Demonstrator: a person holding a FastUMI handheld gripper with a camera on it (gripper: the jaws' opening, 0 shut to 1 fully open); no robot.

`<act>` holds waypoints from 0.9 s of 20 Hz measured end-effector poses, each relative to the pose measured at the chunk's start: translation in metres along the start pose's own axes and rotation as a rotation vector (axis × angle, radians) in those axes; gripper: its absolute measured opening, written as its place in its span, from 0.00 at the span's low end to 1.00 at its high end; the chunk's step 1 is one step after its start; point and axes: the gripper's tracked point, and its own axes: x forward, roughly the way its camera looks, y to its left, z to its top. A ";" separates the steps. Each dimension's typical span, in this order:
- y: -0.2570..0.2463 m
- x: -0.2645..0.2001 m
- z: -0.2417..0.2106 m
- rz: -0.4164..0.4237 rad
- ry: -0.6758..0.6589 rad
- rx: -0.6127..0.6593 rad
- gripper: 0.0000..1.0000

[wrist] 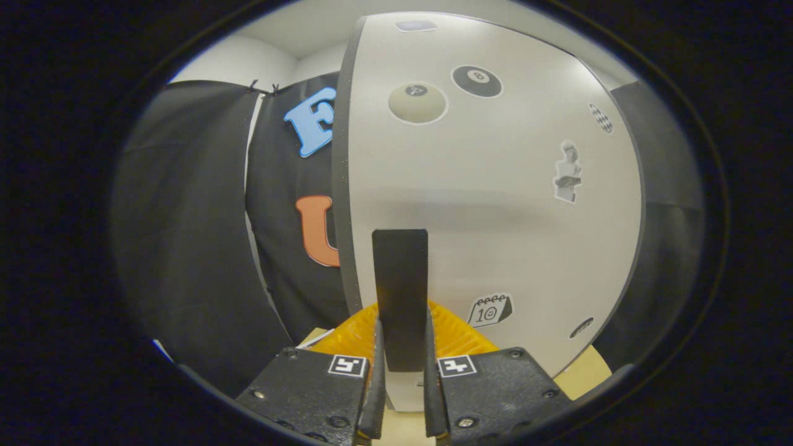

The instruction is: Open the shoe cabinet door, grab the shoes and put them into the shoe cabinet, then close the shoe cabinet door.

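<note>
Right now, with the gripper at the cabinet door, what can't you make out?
All in the gripper view:
- Cabinet interior: hidden behind the cabinet door.
- Shoes: cannot be placed; the orange object is mostly covered by the handle and the hand-held gripper, so its identity is unclear.
- Grip: fingers flank the handle closely, but actual pressing is unclear.
- Small stickers at the door's far edge: too small to identify.

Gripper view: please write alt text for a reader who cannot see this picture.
The gripper is closed on the dark flat handle of a white shoe cabinet door, both fingers pressing its sides. Stickers dot the door, including an eight-ball sticker; something orange sits behind the fingers.
</note>
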 end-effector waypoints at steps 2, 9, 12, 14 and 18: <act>0.004 -0.015 -0.001 0.030 0.010 0.003 0.29; -0.010 -0.077 -0.005 0.128 0.021 -0.052 0.28; -0.019 -0.096 -0.009 0.165 0.022 -0.053 0.29; -0.024 -0.109 -0.010 0.185 0.021 -0.052 0.29; -0.037 -0.129 -0.012 0.207 0.021 -0.054 0.29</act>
